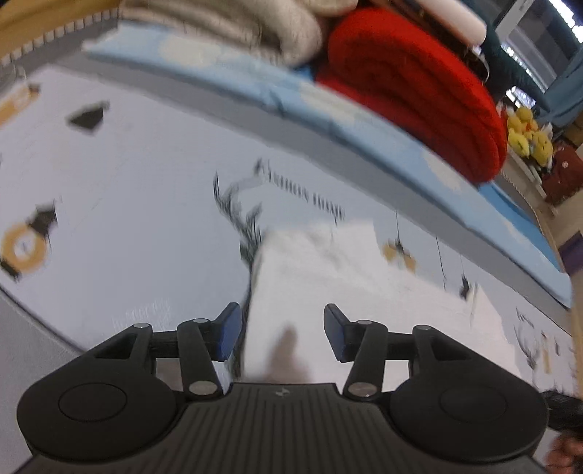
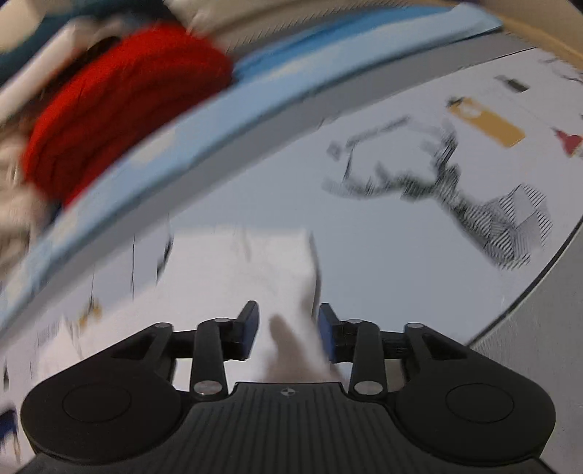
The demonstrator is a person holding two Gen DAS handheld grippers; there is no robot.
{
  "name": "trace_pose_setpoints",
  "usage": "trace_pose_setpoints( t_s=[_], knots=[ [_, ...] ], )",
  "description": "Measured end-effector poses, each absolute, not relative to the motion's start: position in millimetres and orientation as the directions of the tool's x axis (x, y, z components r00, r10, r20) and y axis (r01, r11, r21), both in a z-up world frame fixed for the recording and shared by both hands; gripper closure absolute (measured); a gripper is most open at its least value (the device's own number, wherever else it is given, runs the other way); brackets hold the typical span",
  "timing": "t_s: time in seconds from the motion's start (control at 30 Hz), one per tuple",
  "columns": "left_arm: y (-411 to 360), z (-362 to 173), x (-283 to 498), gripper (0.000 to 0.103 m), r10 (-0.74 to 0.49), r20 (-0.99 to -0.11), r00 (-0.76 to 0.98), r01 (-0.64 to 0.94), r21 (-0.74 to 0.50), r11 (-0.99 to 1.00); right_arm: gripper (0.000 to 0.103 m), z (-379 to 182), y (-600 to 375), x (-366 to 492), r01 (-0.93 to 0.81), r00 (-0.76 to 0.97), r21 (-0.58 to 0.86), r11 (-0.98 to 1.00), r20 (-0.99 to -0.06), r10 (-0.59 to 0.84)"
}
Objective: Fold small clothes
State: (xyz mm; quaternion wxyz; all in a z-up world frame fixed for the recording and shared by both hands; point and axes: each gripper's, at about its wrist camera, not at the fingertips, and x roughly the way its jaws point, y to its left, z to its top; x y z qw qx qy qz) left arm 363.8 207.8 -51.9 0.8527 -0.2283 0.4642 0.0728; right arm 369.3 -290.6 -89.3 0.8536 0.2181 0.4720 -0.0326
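A small white garment (image 1: 328, 269) lies flat on a pale printed cloth (image 1: 138, 175). My left gripper (image 1: 282, 331) is open, its blue pads either side of the garment's near left corner. In the right wrist view the same white garment (image 2: 255, 262) lies ahead, and my right gripper (image 2: 288, 333) is open with its pads astride the garment's near right corner. Both views are motion-blurred. Whether the pads touch the fabric is unclear.
A light blue mat (image 1: 255, 84) runs along the far side, bearing a folded red knit (image 1: 419, 84) and a beige knit (image 1: 233, 25). The red knit (image 2: 120, 98) shows in the right view too. Yellow plush toys (image 1: 528, 135) sit far right.
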Motion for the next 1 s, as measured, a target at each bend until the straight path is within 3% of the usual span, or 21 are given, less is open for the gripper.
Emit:
trace_pose_setpoints(
  t_s=[0.07,0.1,0.23,0.37,0.5,0.63,0.73,0.83,0.9,1.0],
  knots=[
    [205,-62,361,0.049,-0.093,-0.869,0.487,-0.333,-0.283,0.899,0.061,-102,-283,364,0.245,0.46,0.248,0.937,-0.881,0.113],
    [203,-68,359,0.049,-0.083,-0.891,0.447,-0.329,-0.25,0.911,0.05,-110,-284,360,0.263,0.423,0.197,0.945,-0.903,0.071],
    [207,-73,345,0.05,-0.069,-0.89,0.451,-0.331,-0.238,0.913,0.051,-103,-295,349,0.3,0.441,0.235,0.924,-0.894,0.084],
    [207,-71,340,0.05,-0.09,-0.881,0.464,-0.304,-0.254,0.918,0.052,-89,-286,339,0.206,0.502,0.208,0.956,-0.861,0.079],
    [202,-78,342,0.05,-0.012,-0.906,0.423,-0.274,-0.141,0.951,0.044,-111,-300,338,0.288,0.406,0.203,0.936,-0.911,0.073],
    [211,-59,344,0.05,-0.086,-0.845,0.528,-0.255,-0.254,0.933,0.045,-79,-293,339,0.257,0.512,0.205,0.944,-0.858,0.047],
    [209,-63,350,0.05,-0.093,-0.849,0.519,-0.221,-0.239,0.946,0.045,-69,-286,345,0.202,0.56,0.25,0.947,-0.822,0.097],
    [207,-83,356,0.047,-0.038,-0.911,0.411,-0.221,-0.14,0.965,0.045,-94,-282,357,0.234,0.457,0.208,0.95,-0.886,0.081],
    [212,-80,358,0.048,-0.062,-0.904,0.422,-0.225,-0.171,0.959,0.043,-112,-284,360,0.275,0.382,0.146,0.95,-0.924,0.031],
    [214,-64,358,0.049,-0.099,-0.857,0.506,-0.195,-0.225,0.955,0.044,-105,-288,361,0.29,0.412,0.185,0.939,-0.909,0.052]
  ],
)
